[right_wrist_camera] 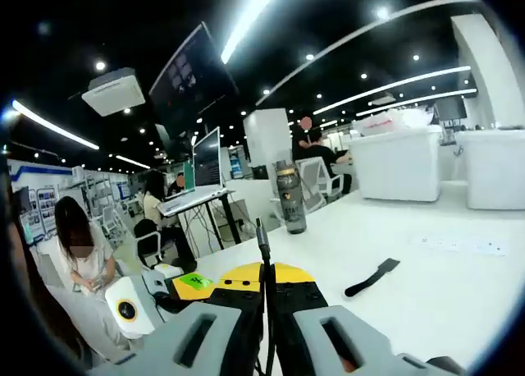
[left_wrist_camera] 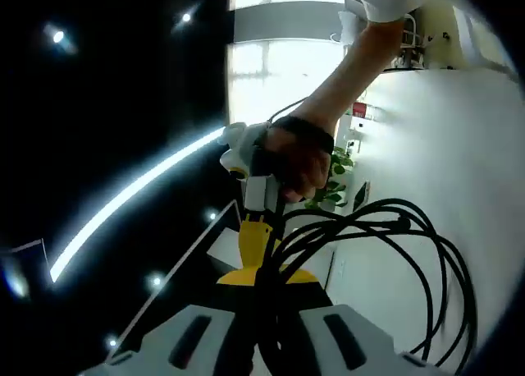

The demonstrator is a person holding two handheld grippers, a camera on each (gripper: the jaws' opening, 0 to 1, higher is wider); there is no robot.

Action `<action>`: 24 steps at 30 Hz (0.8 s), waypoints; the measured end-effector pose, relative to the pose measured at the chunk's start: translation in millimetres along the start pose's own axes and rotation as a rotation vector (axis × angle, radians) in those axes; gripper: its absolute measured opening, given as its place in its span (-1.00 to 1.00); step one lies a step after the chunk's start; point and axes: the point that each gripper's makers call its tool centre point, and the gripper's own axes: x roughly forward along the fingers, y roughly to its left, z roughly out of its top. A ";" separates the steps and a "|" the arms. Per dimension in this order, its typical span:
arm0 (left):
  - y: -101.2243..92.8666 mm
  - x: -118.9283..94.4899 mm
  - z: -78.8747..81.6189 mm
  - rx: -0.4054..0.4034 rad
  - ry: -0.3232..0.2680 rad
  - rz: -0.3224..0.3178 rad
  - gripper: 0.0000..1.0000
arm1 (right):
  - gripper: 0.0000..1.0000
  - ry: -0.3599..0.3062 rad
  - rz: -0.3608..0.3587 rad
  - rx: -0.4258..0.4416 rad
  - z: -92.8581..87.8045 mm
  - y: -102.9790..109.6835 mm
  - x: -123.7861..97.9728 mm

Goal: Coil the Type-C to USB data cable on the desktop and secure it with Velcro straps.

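Left hand-held gripper [left_wrist_camera: 267, 331] clenches the black cable [left_wrist_camera: 426, 253], whose loops spill to the lower right, ends cut off. Right hand-held gripper [right_wrist_camera: 267, 331] pinches one cable strand; its connector [right_wrist_camera: 262, 238] stands upright. Farther off, a black Velcro strap [right_wrist_camera: 371, 277] lies on the white surface [right_wrist_camera: 426, 302].

The white table [right_wrist_camera: 426, 286] carries a dark bottle [right_wrist_camera: 290, 198], a black strap [right_wrist_camera: 371, 277] and two white bins [right_wrist_camera: 402, 164].

Black cable [left_wrist_camera: 394, 245] loops over the white desktop [left_wrist_camera: 459, 171]; a black Velcro strap [right_wrist_camera: 371, 277] on white; yellow pads behind grey jaws.
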 end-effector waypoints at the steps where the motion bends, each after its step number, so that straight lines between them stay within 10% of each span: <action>1: -0.7 0.6 -2.3 0.034 0.017 0.006 -0.85 | -0.97 0.010 0.003 0.007 -2.2 1.4 2.3; 14: -12.6 6.1 -9.9 0.384 0.087 -0.007 -0.85 | -0.97 0.101 0.031 0.120 -11.6 16.0 22.1; 24: -19.0 9.4 -14.5 0.473 0.119 -0.021 -0.84 | -0.96 0.126 0.065 0.240 -15.1 13.4 32.7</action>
